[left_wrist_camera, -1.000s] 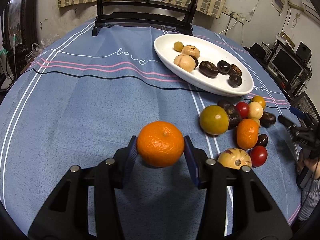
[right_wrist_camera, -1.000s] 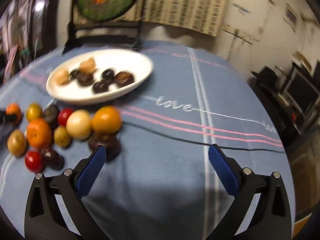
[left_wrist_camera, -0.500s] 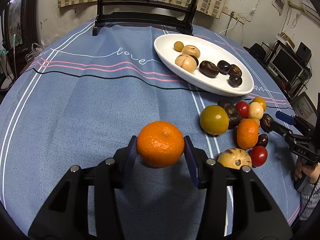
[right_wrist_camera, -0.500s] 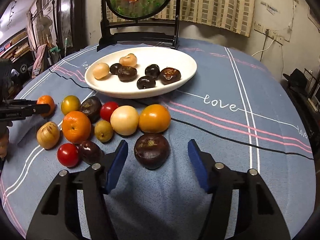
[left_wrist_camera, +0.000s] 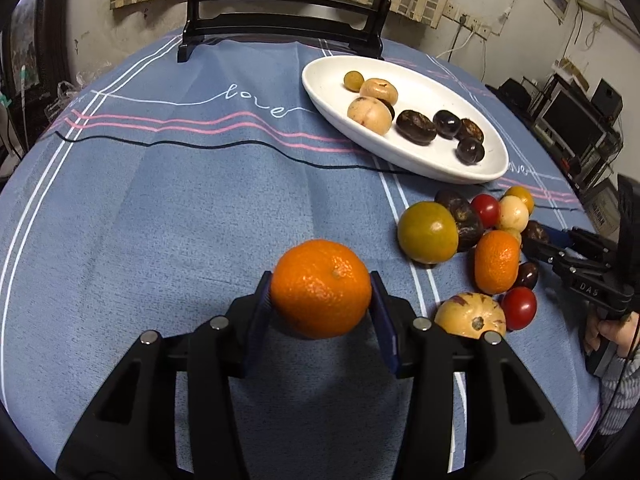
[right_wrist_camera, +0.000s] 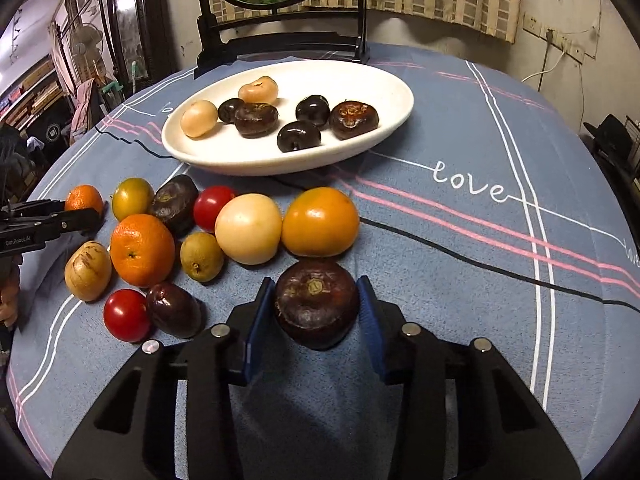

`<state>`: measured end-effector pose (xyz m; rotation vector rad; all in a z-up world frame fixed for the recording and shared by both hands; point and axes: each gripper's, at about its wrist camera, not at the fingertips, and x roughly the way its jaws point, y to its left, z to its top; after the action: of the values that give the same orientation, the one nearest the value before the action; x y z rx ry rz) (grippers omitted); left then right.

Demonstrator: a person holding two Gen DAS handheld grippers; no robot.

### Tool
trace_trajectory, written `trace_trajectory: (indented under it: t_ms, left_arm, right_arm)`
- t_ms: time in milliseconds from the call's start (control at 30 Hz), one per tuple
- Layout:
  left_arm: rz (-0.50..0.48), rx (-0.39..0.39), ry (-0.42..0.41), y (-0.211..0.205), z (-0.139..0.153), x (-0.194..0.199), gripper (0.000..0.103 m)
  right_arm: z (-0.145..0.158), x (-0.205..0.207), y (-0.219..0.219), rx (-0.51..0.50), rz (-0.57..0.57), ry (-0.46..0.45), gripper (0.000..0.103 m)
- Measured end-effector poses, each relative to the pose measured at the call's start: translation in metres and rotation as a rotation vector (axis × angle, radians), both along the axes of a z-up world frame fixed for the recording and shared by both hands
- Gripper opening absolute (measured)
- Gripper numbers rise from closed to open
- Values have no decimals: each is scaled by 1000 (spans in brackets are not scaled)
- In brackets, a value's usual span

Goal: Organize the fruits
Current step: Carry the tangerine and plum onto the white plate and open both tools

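My left gripper (left_wrist_camera: pixel 320 280) is shut on an orange mandarin (left_wrist_camera: pixel 316 300) and holds it just above the blue cloth. In the right wrist view, my right gripper (right_wrist_camera: pixel 315 284) has a dark purple round fruit (right_wrist_camera: pixel 316 312) between its blue pads; the jaws are closing and both pads touch its sides. That fruit rests on the cloth at the near edge of a loose pile (right_wrist_camera: pixel 248 232) of several tomatoes, oranges and pale and dark fruits. Behind the pile, the white oval plate (right_wrist_camera: pixel 360 80) holds several dark and pale fruits. The plate (left_wrist_camera: pixel 440 164) also shows in the left wrist view.
A black stand with a round panel (right_wrist_camera: pixel 280 44) rises at the table's far edge behind the plate. The other gripper (right_wrist_camera: pixel 60 220) shows at the pile's left. A person's hand (left_wrist_camera: pixel 608 328) is at the right table edge. Electronics (left_wrist_camera: pixel 568 120) stand beyond.
My right gripper swung toward the fruit pile, dropped over the dark purple fruit, and its jaws narrowed from wide open onto it. The left gripper and its mandarin kept still.
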<state>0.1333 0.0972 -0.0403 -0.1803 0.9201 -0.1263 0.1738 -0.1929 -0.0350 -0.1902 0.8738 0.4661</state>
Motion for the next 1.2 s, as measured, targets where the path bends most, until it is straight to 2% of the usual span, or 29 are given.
trace_trajectory:
  t_ms: [167, 433, 567, 767, 933, 1200]
  left_arm:
    - [-2, -37, -15, 2, 1, -1, 46]
    - [23, 11, -99, -5, 22, -8, 46]
    - [9, 3, -120, -13, 43, 9, 46]
    - [-82, 61, -141, -62, 65, 51, 46]
    - [-143, 97, -121, -103, 55, 88, 47]
    - [-132, 97, -29, -102, 21, 122, 47]
  right_arm:
    - [3, 1, -7, 46, -15, 8, 42]
    - [22, -9, -22, 134, -41, -43, 42]
    - [35, -6, -29, 181, -52, -56, 42]
    - [74, 24, -21, 209, -40, -90, 42]
    - [91, 65, -6, 239, -45, -102, 42]
    - [68, 137, 23, 262, -59, -50, 42]
